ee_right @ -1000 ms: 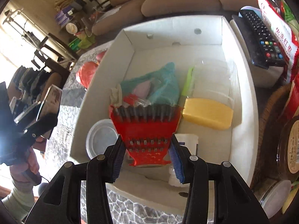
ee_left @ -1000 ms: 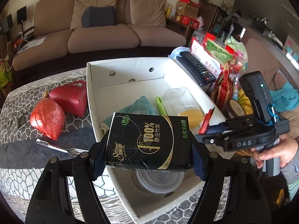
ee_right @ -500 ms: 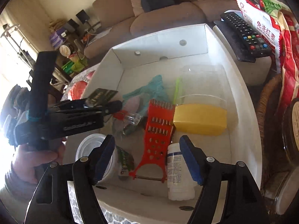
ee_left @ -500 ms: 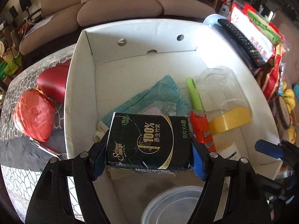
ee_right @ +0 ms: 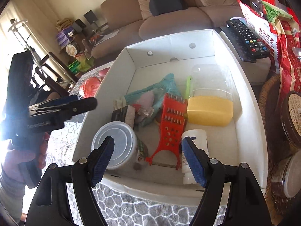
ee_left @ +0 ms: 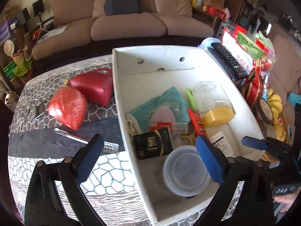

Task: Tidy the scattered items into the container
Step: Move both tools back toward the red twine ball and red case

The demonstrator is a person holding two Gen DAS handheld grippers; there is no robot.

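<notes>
Both grippers hang over the white cardboard box (ee_left: 120,98), and neither holds anything. The left gripper (ee_left: 148,158) has its blue pads spread very wide and is opening further, with nothing pressed between them; the right gripper (ee_right: 148,158) is also parting, its pads clear of the red grater (ee_right: 172,124) lying in the box beyond them.

The black tissue pack (ee_left: 153,146) lies flat in the lower middle of the left view, inside the box beside the round lidded tub (ee_left: 185,171). It looks light and soft, likely to squash a little, so its 2 short sides are the sensible place to take hold. The grater looks stiff, thin plastic with sharp teeth; I would pinch it across its flat edges.

Outside the box, at the left of the left view, 3 items wait on the patterned tablecloth (ee_left: 105,177): a red crinkly bag (ee_left: 67,109), a red pouch (ee_left: 92,86) touching it, and a metal fork (ee_left: 84,141) at the lower left. The bag looks soft and slippery, best grabbed at its bunched body. The fork is thin, hard and flat to the cloth, probably the fiddliest; its handle is the part to take.
</notes>
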